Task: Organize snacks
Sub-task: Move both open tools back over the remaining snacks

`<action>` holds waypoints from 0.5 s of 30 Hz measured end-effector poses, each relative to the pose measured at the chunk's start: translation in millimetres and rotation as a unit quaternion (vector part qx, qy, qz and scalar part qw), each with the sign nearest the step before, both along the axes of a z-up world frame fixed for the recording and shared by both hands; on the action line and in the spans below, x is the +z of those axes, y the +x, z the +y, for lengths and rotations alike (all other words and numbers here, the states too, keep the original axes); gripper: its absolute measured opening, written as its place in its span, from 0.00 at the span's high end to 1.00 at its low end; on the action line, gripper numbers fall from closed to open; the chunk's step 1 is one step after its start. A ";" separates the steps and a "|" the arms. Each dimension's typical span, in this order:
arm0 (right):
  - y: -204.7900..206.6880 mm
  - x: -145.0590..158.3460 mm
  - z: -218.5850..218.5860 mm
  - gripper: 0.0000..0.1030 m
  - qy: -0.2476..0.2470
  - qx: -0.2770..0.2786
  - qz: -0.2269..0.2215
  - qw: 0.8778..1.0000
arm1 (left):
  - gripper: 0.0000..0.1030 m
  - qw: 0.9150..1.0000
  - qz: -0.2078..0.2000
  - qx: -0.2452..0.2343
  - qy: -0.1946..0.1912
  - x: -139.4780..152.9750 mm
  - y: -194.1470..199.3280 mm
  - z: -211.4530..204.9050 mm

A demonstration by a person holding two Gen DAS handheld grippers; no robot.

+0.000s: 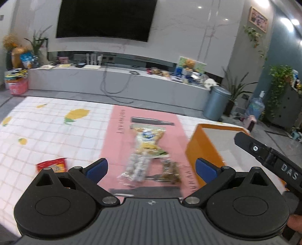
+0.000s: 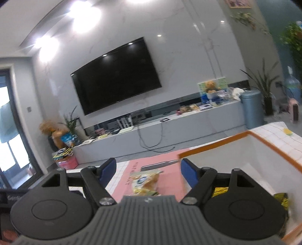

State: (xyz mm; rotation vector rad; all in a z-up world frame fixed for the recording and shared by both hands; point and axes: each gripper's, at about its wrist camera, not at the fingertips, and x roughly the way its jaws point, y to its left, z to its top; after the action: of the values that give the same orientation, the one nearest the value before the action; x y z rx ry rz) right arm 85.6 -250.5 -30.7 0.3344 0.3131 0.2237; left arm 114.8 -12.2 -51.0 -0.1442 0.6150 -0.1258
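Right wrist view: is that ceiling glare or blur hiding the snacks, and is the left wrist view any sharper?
Right wrist view: ceiling lights flare top left, away from the snack bag, which is only slightly soft. Left wrist view: no glare, but motion blur smears the snack bags and orange box; both views bend straight edges.

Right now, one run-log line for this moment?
left gripper: open, empty | right gripper: open, empty | clear snack packets: on pink mat | orange-walled box: beside mat

Pink mat [image 1: 117, 135] on white-grid, lemon-print surface [image 1: 47, 128]; orange-rimmed box [image 1: 196, 148], red packet [image 1: 53, 164] left of mat.
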 end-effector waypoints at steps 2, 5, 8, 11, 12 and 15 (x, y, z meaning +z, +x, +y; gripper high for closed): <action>-0.2 -4.9 7.2 0.28 0.005 0.004 0.005 1.000 | 0.00 1.000 -0.007 0.000 0.009 -4.9 -3.2 7.0; 3.5 -13.3 21.4 0.28 -0.014 0.021 0.012 1.000 | 0.00 0.999 -0.020 0.008 0.026 -13.8 -4.9 15.7; 3.6 -23.9 37.3 0.28 -0.037 0.027 0.017 0.999 | 0.00 0.999 -0.010 0.023 0.025 -24.5 -1.5 26.0; 5.0 -35.1 48.9 0.28 -0.051 0.032 0.024 0.998 | 0.00 0.999 -0.009 0.036 0.022 -34.8 0.9 37.8; 6.1 -39.2 52.8 0.28 -0.055 0.033 0.029 0.997 | 0.00 0.998 -0.011 0.046 0.030 -38.2 0.5 41.6; 8.4 -50.8 64.7 0.28 -0.077 0.040 0.041 0.995 | 0.00 0.997 -0.004 0.066 0.045 -47.0 3.1 57.0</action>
State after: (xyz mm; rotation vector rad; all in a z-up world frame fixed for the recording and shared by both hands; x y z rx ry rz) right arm 94.0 -185.9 -81.5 0.1786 0.4235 0.2628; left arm 117.9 44.8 -98.0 -0.0970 0.6013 0.0295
